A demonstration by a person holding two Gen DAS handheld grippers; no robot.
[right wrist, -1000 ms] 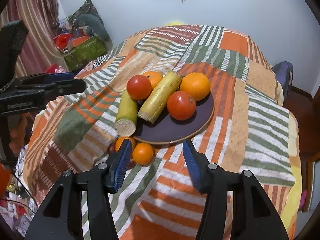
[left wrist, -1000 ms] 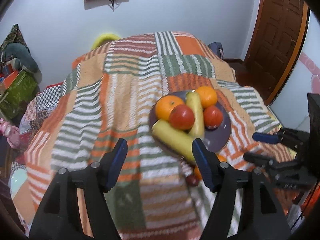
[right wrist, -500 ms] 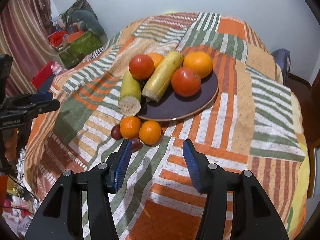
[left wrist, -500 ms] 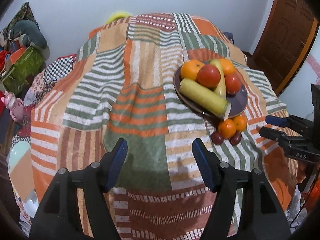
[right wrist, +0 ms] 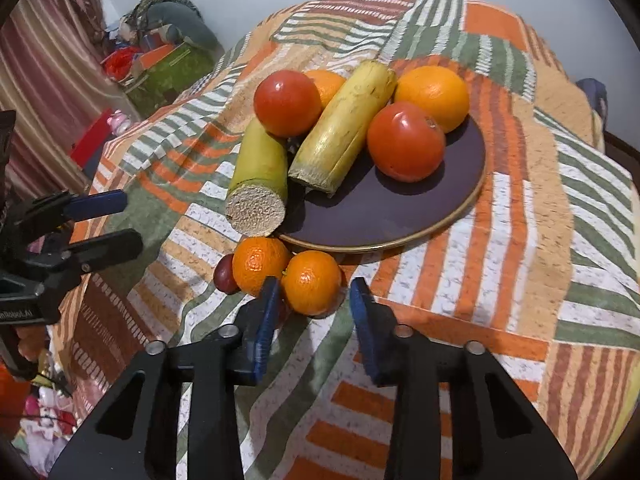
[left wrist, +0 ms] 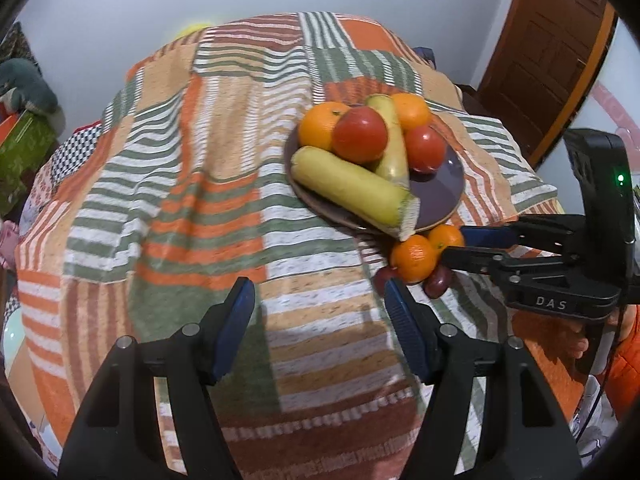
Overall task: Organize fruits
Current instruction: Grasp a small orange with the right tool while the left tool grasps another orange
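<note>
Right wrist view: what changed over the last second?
The right gripper came down toward the small orange beside the plate, and its jaws have just been closing with the orange between them, not visibly pressing. The left gripper also lowered, open and empty. The fruit stayed in place.

Purple plate (right wrist: 400, 216), orange-green striped patchwork cloth (right wrist: 520, 240)

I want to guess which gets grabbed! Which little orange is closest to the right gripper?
The small orange farther from the cut banana, right between the right gripper's fingertips; its twin sits outside them.
</note>
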